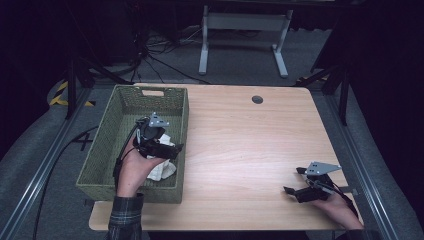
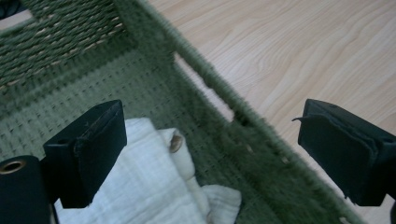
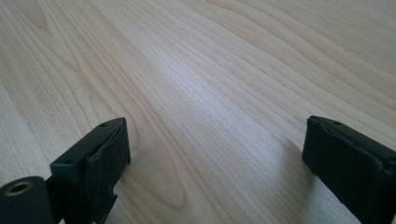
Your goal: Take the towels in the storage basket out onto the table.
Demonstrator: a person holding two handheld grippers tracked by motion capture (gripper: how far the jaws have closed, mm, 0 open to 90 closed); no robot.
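A green woven basket (image 1: 107,120) stands on the left part of the wooden table (image 1: 240,135). A crumpled white cloth (image 1: 162,170) lies in its near right corner. My left gripper (image 1: 167,149) hovers over that corner, open and holding nothing. In the left gripper view the gripper (image 2: 211,135) straddles the basket's wall (image 2: 201,79): one jaw is over the cloth (image 2: 140,182) and the other over the table. My right gripper (image 1: 294,180) rests low at the table's front right, open. Its jaws (image 3: 215,149) have only bare wood (image 3: 210,70) between them.
A round cable hole (image 1: 257,99) sits near the table's far edge. Beyond the table stand a white desk frame (image 1: 245,30) and cables on the grey floor. Metal rails run along both sides of the table.
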